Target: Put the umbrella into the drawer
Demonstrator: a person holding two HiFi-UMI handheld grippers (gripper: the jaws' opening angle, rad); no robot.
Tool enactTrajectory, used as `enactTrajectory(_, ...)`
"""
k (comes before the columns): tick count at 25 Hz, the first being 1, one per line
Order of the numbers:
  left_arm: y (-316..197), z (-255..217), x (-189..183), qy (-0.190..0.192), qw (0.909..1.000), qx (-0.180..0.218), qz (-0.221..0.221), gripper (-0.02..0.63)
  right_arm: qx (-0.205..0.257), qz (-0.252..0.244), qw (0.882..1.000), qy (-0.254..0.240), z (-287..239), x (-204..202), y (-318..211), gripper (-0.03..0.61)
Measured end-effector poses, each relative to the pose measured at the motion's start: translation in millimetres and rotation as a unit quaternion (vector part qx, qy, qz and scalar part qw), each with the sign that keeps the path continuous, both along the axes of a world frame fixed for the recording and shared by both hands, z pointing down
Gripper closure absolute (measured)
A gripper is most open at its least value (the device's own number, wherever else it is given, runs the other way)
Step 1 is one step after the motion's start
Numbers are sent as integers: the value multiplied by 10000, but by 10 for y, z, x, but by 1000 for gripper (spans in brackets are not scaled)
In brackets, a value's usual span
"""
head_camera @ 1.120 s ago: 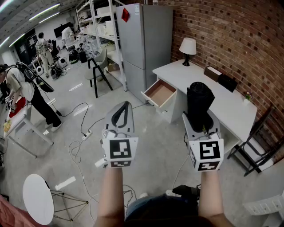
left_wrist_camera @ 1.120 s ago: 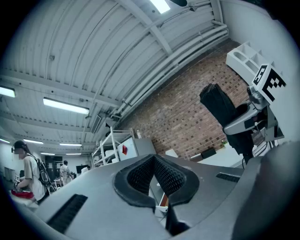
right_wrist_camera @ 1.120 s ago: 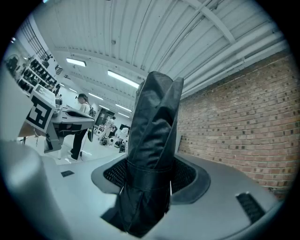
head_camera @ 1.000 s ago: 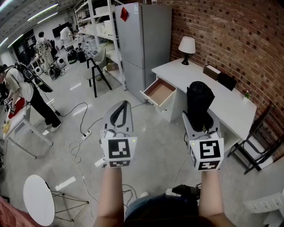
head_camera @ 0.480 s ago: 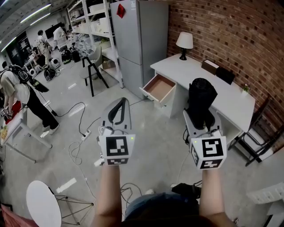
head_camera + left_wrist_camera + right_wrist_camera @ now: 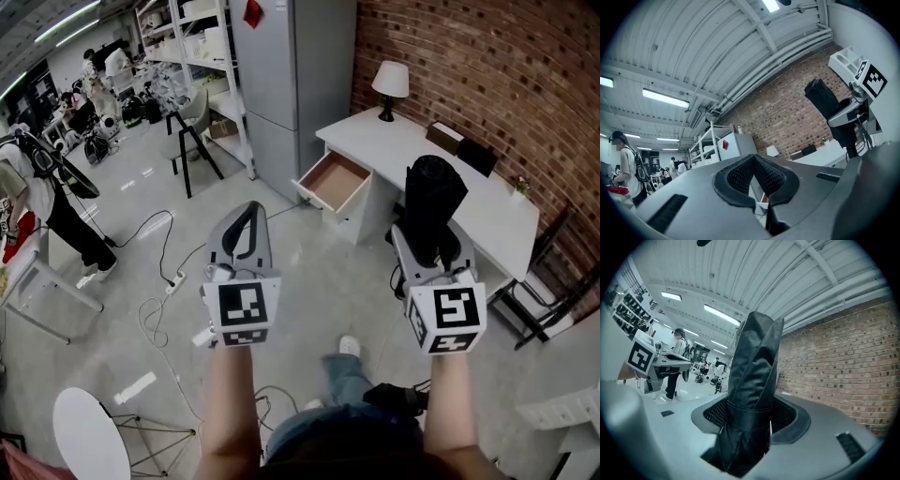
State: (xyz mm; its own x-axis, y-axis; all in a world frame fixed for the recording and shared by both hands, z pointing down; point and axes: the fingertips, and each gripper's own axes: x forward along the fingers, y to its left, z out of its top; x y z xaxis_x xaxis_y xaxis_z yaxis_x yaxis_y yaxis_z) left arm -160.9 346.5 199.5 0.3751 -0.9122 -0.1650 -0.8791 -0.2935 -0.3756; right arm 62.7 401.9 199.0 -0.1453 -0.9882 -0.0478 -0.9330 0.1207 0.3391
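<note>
Holding the umbrella [image 6: 433, 192] in its fingers, the right gripper [image 6: 429, 236] is well short of the open drawer [image 6: 336, 183]; left gripper [image 6: 250, 216] closed, empty.

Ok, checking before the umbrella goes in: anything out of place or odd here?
Nothing wrong at the desk: its drawer stands open. The only untidy thing is loose cables trailing across the floor.

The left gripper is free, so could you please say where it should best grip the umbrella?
Its upper half, above the right gripper, coming from the left: the umbrella stands roughly upright, folded into a narrow roll, with its lower part already clamped.
</note>
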Motion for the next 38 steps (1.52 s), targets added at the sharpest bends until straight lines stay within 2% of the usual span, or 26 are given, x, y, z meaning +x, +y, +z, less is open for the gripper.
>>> enactTrajectory(6,-456,34,42,-89,9999,-53,-105,614,-11,-171,9997,-145,52,3,-558,337)
enactTrajectory(13,-1240,-28,301,-98,9998,-27,-196,614,-43,-318,9993,-214,90,218,-1400,336)
enactTrajectory(25,-2607,11,953,14,9991,-262,-335,614,-208,-426,9982,-375,149,962,-2840,336)
enactTrajectory(31,-2988,57,1145,-22,9986,-305,-426,614,-334,-539,9975,-323,242,1130,-3271,336)
enactTrajectory(38,-3156,114,1213,-22,9979,-368,-538,614,-388,-655,9967,-286,275,1197,-3475,336)
